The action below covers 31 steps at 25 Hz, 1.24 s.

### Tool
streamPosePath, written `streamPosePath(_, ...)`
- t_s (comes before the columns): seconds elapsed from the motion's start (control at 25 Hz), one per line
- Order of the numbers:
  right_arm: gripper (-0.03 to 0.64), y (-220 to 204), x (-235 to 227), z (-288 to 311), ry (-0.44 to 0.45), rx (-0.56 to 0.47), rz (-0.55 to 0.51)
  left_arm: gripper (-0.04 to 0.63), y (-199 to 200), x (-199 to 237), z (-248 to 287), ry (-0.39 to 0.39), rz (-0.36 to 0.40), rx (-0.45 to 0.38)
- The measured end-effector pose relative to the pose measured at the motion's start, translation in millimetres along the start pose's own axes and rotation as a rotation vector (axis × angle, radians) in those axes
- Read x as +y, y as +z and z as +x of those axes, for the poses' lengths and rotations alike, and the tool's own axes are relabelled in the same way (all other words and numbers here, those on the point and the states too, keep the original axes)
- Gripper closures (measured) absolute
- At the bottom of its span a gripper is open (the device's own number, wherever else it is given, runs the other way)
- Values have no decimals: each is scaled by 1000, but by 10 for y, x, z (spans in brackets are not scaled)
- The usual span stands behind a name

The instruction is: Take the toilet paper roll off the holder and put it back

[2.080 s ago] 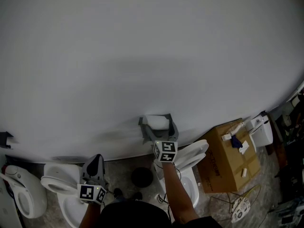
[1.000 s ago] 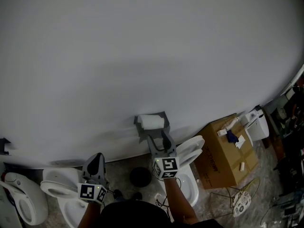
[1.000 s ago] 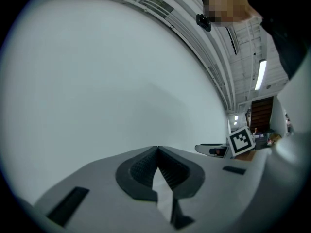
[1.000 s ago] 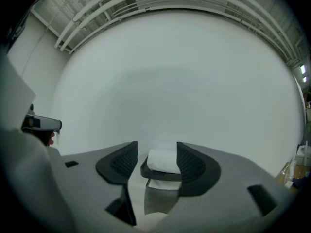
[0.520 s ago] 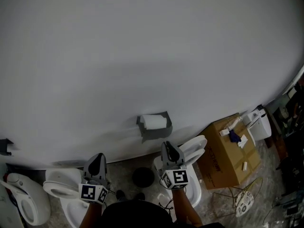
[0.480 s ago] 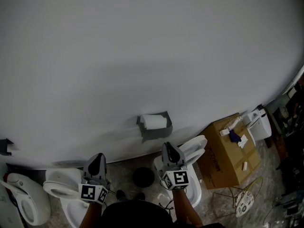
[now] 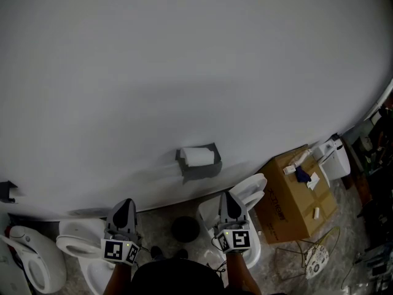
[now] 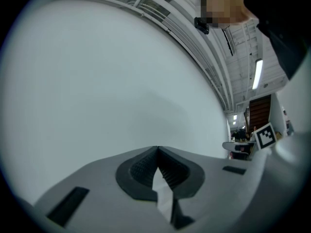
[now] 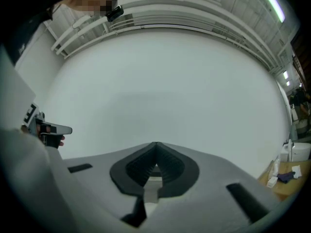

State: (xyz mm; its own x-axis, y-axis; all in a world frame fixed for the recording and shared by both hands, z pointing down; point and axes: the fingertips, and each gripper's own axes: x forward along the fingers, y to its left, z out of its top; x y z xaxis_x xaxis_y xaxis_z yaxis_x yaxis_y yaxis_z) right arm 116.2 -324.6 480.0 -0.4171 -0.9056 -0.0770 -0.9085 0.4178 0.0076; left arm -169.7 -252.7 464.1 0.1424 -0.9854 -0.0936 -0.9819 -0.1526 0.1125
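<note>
A white toilet paper roll (image 7: pixel 198 157) sits in its grey holder (image 7: pixel 202 169) on the white wall, in the head view. My right gripper (image 7: pixel 228 195) hangs below and to the right of the holder, well apart from it. Its jaws have just been closing and now stand shut with nothing between them; the right gripper view shows the same, the right gripper (image 9: pixel 155 145) facing bare wall. My left gripper (image 7: pixel 127 203) is low at the left, far from the roll, and also shut and empty. The left gripper (image 8: pixel 157 149) faces plain wall too.
White toilets stand on the floor below: one (image 7: pixel 249 196) under my right gripper, one (image 7: pixel 73 243) under the left, another (image 7: pixel 27 260) at far left. A dark round object (image 7: pixel 183 228) lies between them. A cardboard box (image 7: pixel 298 195) with small items stands at right.
My right gripper has drawn back from the holder, down and to the right, and its jaws have closed empty. The roll stays on the holder. The left gripper has kept still.
</note>
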Motion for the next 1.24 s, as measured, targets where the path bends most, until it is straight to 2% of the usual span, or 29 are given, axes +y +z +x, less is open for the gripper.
streamPosePath(0.16,614,60,-78,-47,-20,-14,-27,592,0,-11,-16,2,4,4)
streamPosePath(1.24,614,271,12,-191,-12,-65,-10,592,27,-57,-103,-1,5,2)
